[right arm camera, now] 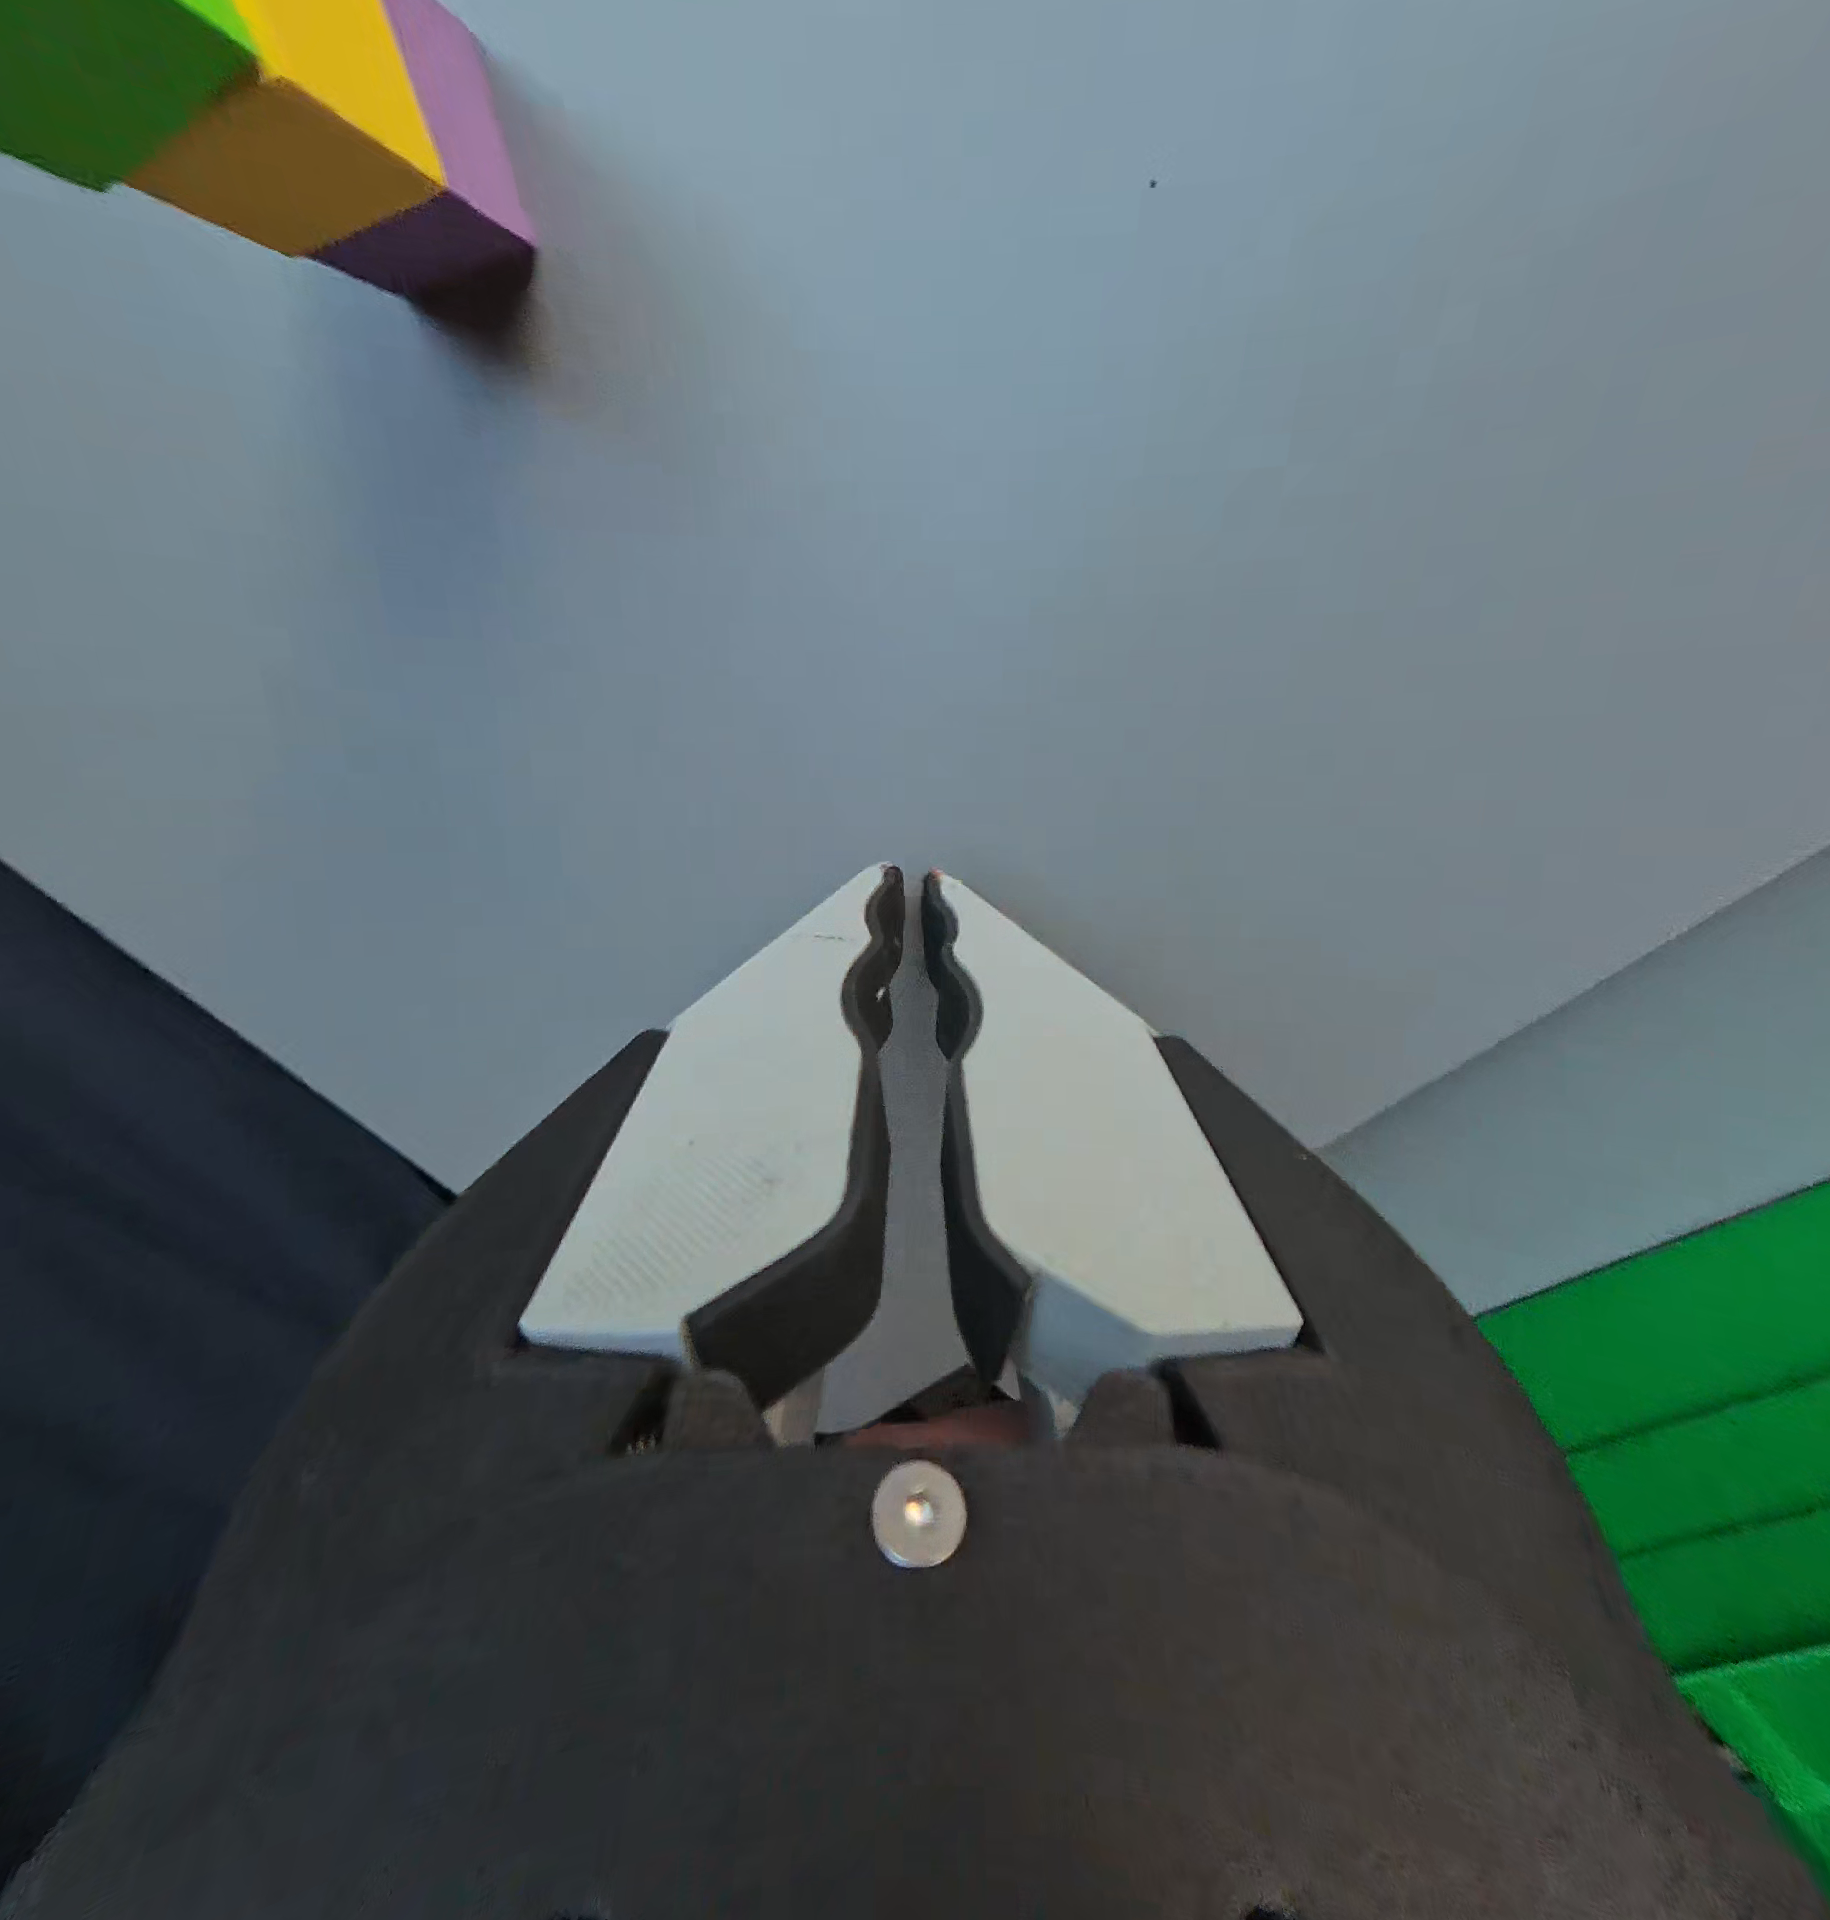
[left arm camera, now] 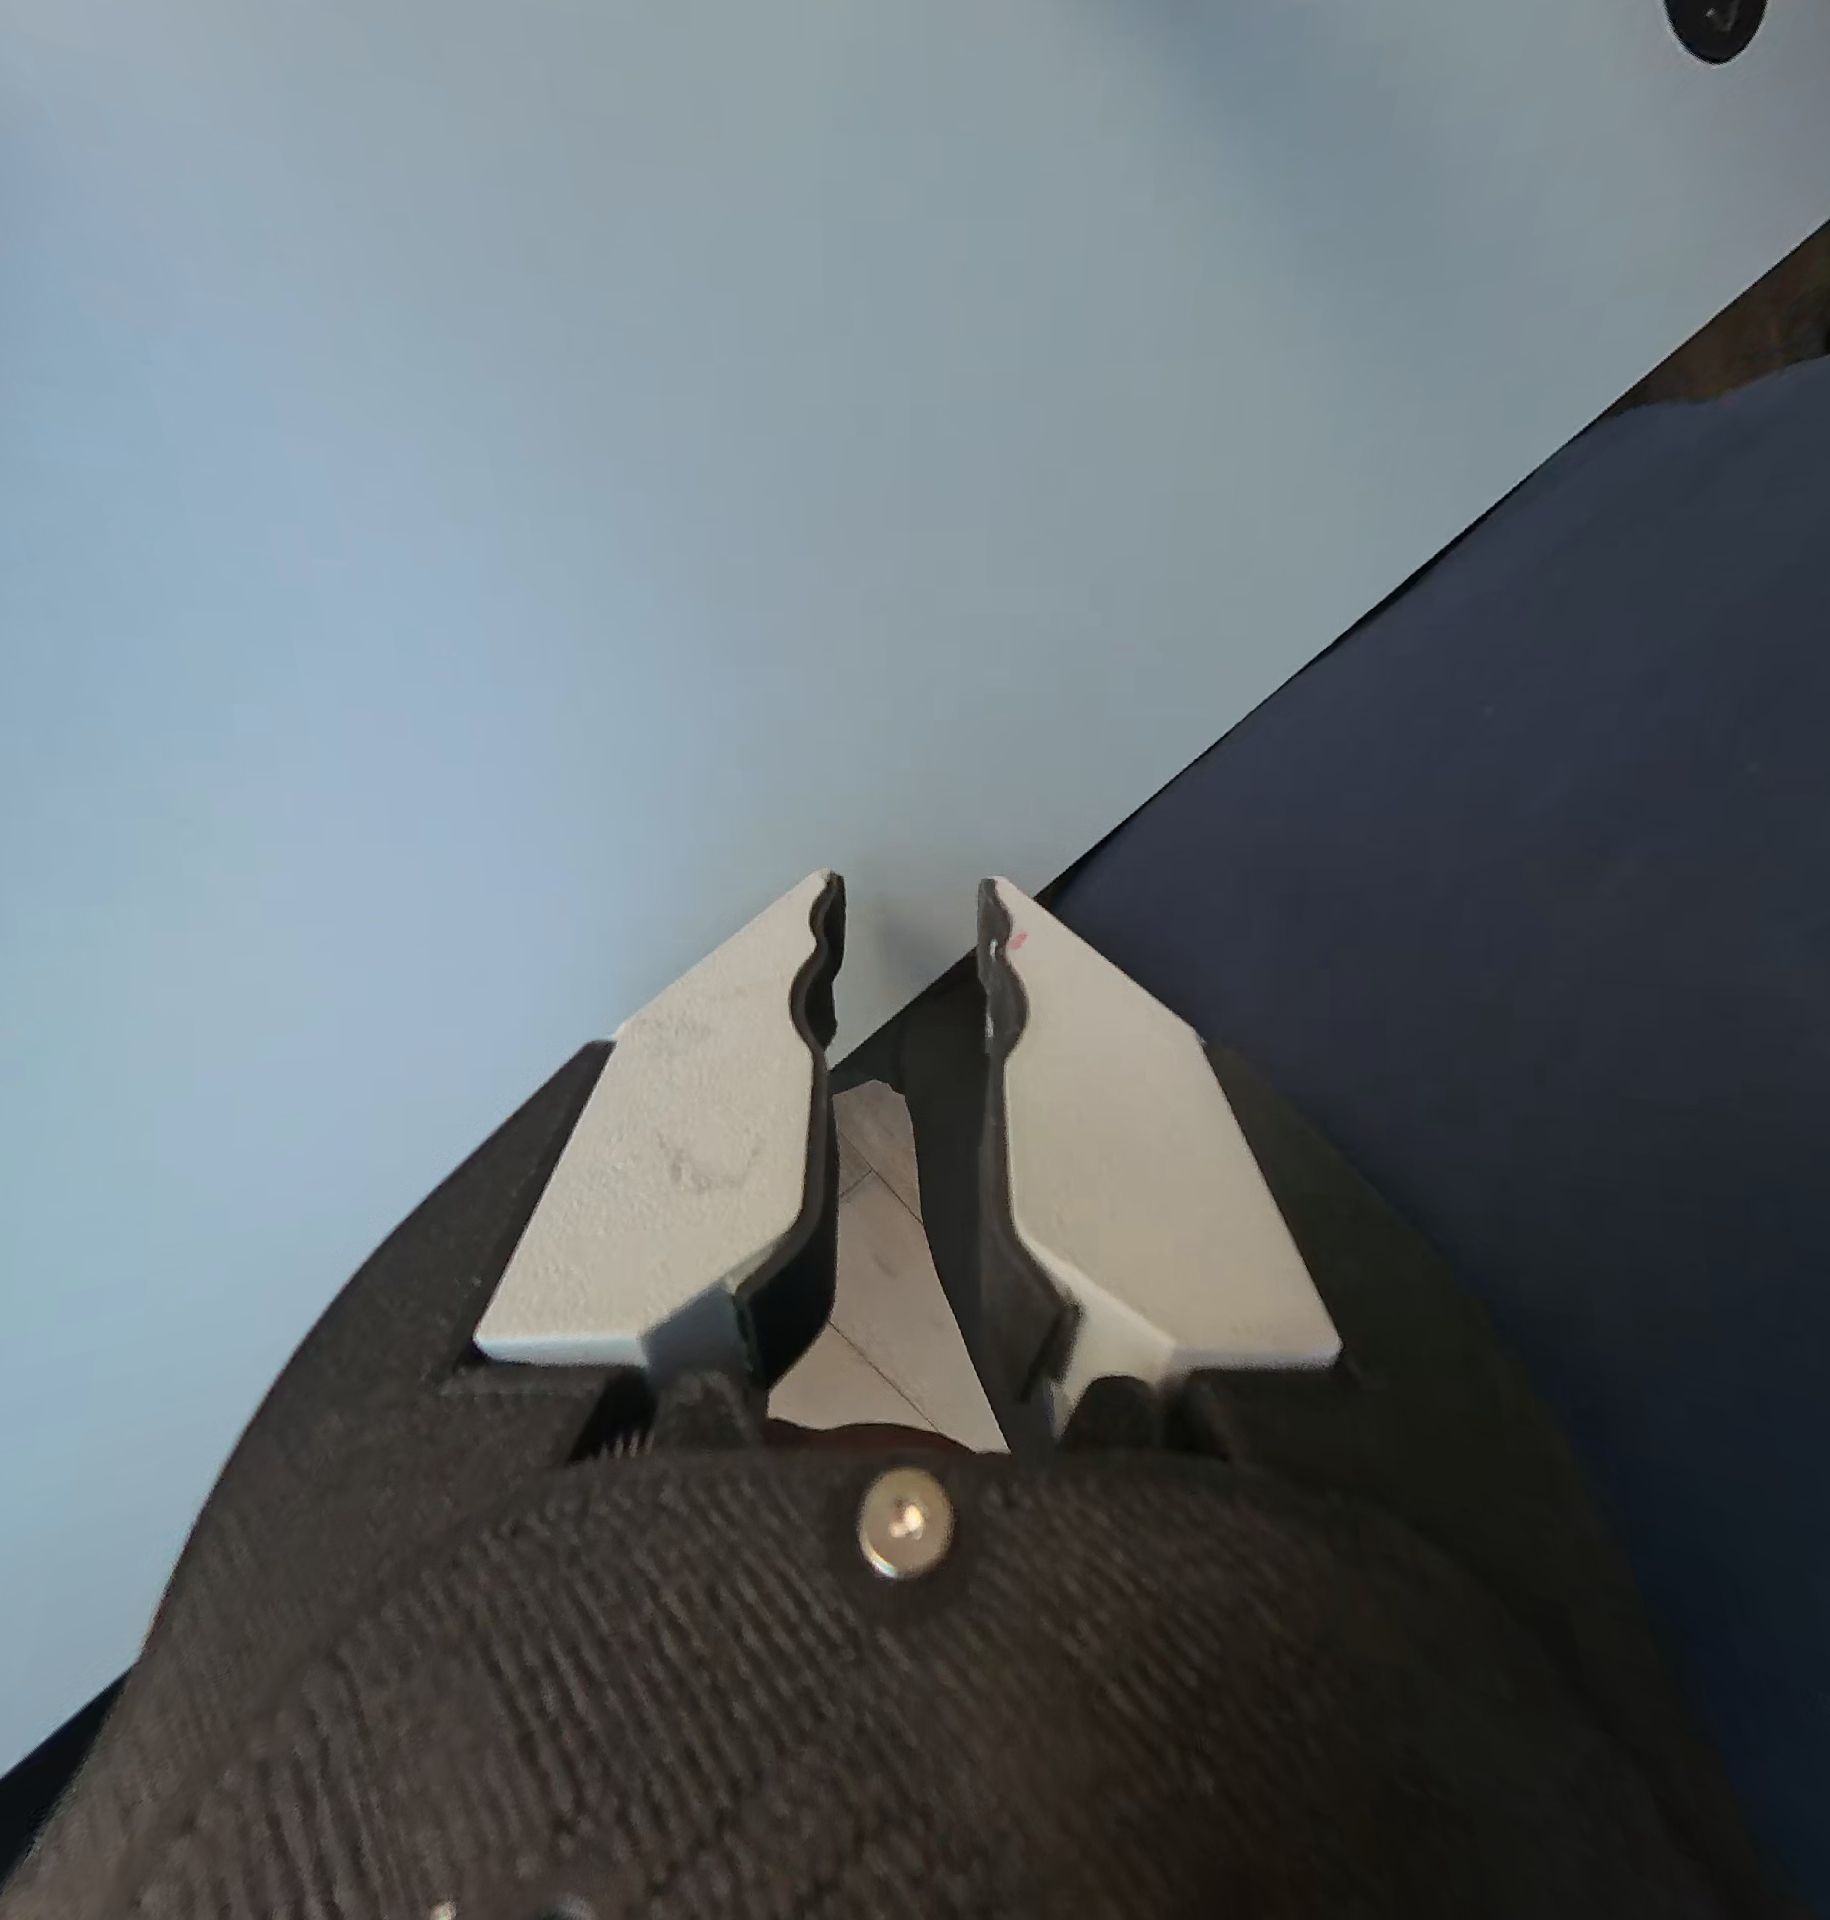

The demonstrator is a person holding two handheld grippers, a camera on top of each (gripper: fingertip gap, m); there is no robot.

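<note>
Over the pale blue-grey counter (left arm camera: 475,520), your left claw (left arm camera: 911,894) sits with its jaws spread a little and nothing between them. Its tips hang right at the counter's near edge, where the light surface meets a dark navy cloth (left arm camera: 1513,935). Through the gap lower down, a pale floor (left arm camera: 890,1299) shows below the edge. Black round fitting (left arm camera: 1711,26) sits at the far top right of that view, well apart from the claw. White fingers (left arm camera: 682,1143), black wavy pads, black printed body, one silver screw (left arm camera: 906,1522) on the centreline.

Right claw (right arm camera: 912,878): jaws pressed nearly together, only a hairline slit between the tips, nothing gripped. It points across bare counter (right arm camera: 1098,468), tips over the surface near its near edge.

Nearest objects to the right claw are the coloured blocks at the top left of its view, well apart from the tips:
- green block (right arm camera: 80,83)
- yellow block (right arm camera: 308,114), touching the green one
- purple block (right arm camera: 454,166), touching the yellow one, at the end of the row

All three rest on the counter and are cut off by the frame edge.

Bright green ribbed item (right arm camera: 1721,1507) sits low on the right, off the counter edge; can't tell what it is. Navy cloth (right arm camera: 111,1143) again on the lower left.
</note>
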